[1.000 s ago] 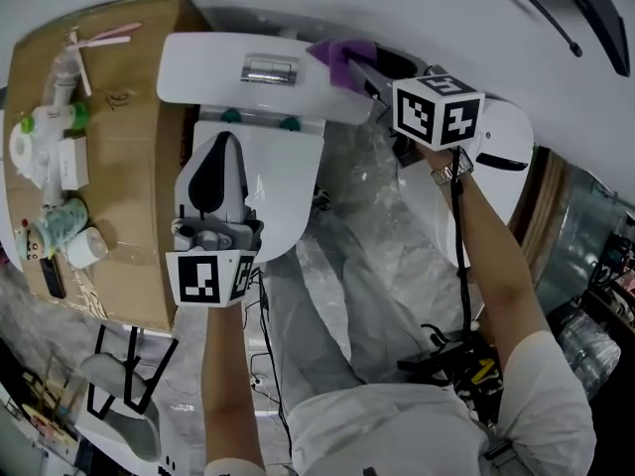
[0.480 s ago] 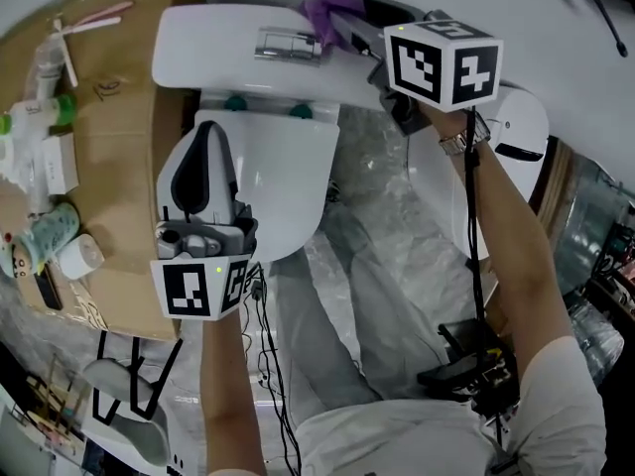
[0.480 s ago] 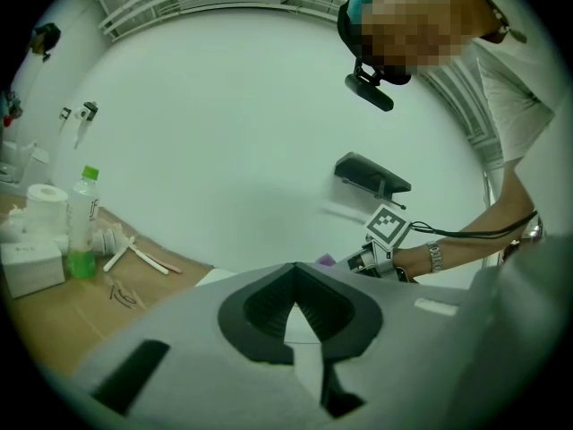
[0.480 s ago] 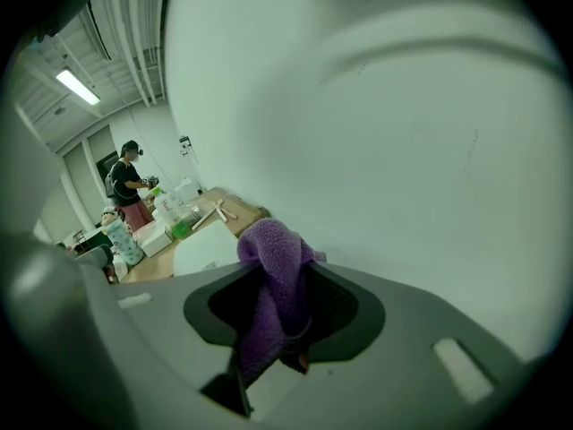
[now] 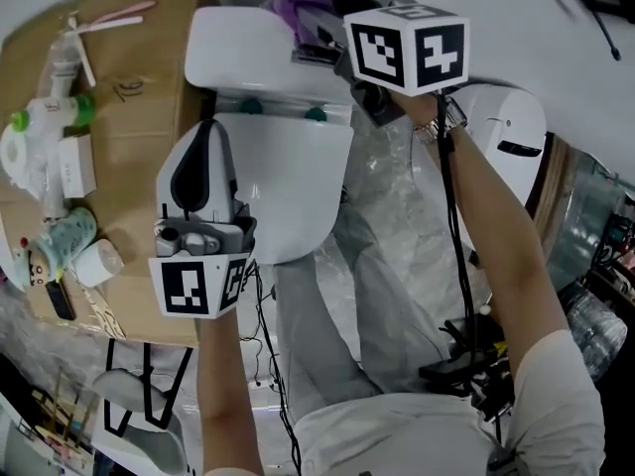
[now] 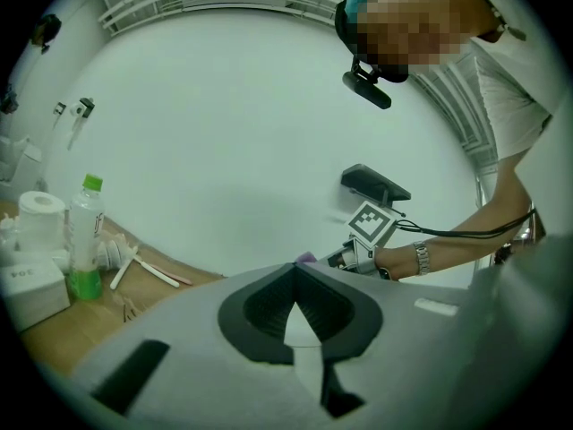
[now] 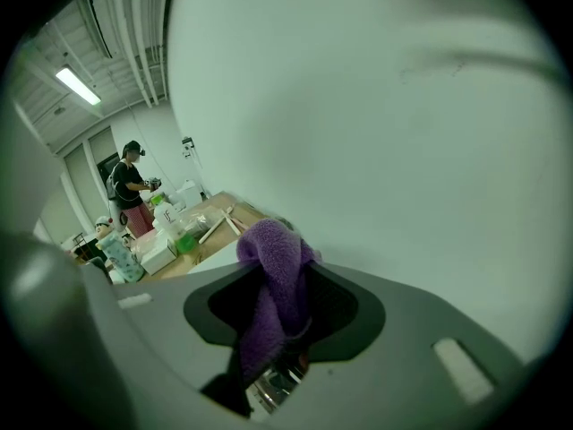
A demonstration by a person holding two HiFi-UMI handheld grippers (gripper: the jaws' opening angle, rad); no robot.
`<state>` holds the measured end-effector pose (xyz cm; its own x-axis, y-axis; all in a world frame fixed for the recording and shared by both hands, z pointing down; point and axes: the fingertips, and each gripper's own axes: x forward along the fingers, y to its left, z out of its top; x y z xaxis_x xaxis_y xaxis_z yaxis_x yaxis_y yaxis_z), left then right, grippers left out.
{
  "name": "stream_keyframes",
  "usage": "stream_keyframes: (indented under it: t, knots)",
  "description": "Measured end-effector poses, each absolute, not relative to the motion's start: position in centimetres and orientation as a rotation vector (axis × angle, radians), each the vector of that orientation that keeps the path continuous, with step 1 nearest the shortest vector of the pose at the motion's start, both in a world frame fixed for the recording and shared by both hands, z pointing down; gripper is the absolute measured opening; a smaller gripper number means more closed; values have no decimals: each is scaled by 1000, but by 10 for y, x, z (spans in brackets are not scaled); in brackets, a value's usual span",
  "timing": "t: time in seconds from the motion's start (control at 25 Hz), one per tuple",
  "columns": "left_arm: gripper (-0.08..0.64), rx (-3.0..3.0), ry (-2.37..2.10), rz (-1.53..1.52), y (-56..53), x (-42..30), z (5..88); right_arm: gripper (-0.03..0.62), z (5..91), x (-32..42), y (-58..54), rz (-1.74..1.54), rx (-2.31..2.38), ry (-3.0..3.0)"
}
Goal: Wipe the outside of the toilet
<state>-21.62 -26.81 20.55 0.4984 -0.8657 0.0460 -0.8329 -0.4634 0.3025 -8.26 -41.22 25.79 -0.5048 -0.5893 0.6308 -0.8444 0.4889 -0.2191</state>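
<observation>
**Right gripper.** The right gripper (image 5: pixel 319 40) is positioned over the tank lid (image 5: pixel 233 53) of the toilet (image 5: pixel 288 196), toward the lid's far edge and right of its middle. Its jaws are partly apart and clamped on a purple cloth (image 5: pixel 298 3). In the right gripper view the cloth (image 7: pixel 273 280) is pinched between the pads of the right gripper (image 7: pixel 279 316), with one bunched end standing above the jaw tips and the rest hanging below. A chrome fitting (image 7: pixel 276 385) shows directly under the hanging end. Whether the cloth touches the lid cannot be determined.

**Left gripper.** The left gripper (image 5: pixel 210 152) is located at the left edge of the closed seat lid (image 5: pixel 298 167), pointing toward the tank. In the left gripper view the jaws of the left gripper (image 6: pixel 295 276) are together, with nothing between them. Contact with the seat lid cannot be confirmed.

**Surroundings.** A cardboard-topped table (image 5: pixel 139 147) stands just beside the toilet on its left. Along the table's left edge are a green-capped bottle (image 5: pixel 45 117), a toilet roll (image 5: pixel 20 152), a small white box (image 5: pixel 74 165) and a white cup (image 5: pixel 99 261). A pink toothbrush (image 5: pixel 109 18) lies near the table's far edge.
</observation>
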Motion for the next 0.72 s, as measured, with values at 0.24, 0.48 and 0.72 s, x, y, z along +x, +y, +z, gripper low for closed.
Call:
stream_keyframes:
  t: [0.24,0.48,0.72]
  knots:
    - [5,2492,-1385,-164,-274,-237,203,152,263,-127,-420,694,1187,-2249]
    - [5,2494,-1358,-161,-274,-258,207,151,267,-163,-422,707,1171,-2223]
    - [5,2493,-1353,-148,-270,-269,211,150,270,-197,-412,743,1130,-2248]
